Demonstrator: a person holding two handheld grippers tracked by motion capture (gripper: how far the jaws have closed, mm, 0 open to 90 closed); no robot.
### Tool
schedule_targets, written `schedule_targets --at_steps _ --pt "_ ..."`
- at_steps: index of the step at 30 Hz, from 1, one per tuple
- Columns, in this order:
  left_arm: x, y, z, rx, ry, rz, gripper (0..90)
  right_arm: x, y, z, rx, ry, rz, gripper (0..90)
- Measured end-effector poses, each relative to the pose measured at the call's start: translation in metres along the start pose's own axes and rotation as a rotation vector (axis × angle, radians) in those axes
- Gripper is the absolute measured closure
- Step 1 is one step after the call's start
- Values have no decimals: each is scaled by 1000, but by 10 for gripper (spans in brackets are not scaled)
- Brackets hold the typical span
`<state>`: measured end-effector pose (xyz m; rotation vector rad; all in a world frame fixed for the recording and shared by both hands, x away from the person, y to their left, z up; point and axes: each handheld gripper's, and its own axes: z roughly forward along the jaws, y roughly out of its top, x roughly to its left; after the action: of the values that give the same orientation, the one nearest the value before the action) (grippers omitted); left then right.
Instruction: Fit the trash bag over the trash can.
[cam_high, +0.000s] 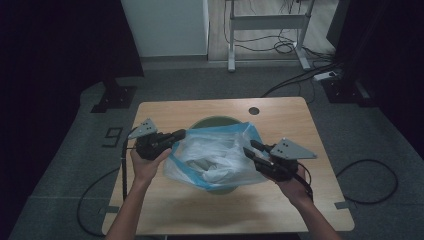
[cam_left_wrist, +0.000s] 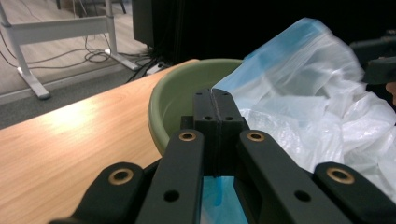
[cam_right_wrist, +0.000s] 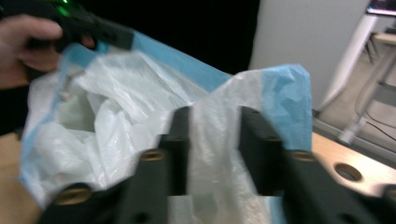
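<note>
Bag (cam_high: 215, 155) over green bowl (cam_high: 212, 121): left gripper (cam_high: 177, 135) jaws clenched on rim; right gripper (cam_high: 248, 149) jaws parted, seemingly astride rim.

The plastic bag (cam_high: 215, 157) hides most of the green basin (cam_high: 215, 121), and motion blurs the right gripper view.

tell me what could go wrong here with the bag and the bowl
1. The right tool has thin white plastic bag film between its jaws without pinching it, so that side could slip free.
2. The left tool is clamped on the blue-edged rim; pulling apart might tear it.
3. Tugging could drag the green bowl across the wooden table.
</note>
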<state>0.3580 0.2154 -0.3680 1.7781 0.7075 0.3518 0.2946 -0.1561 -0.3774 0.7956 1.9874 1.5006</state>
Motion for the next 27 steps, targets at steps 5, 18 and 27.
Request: schedule_targets --at_steps 5,18,27 --pt "1 5 0 -7 50 32 897 -2 -6 7 40 -38 1 891" --pt "19 7 0 -61 149 17 898 -31 -6 13 9 -163 -2 891" --pt "40 0 10 -59 154 -45 897 -44 -4 30 6 -173 23 891"
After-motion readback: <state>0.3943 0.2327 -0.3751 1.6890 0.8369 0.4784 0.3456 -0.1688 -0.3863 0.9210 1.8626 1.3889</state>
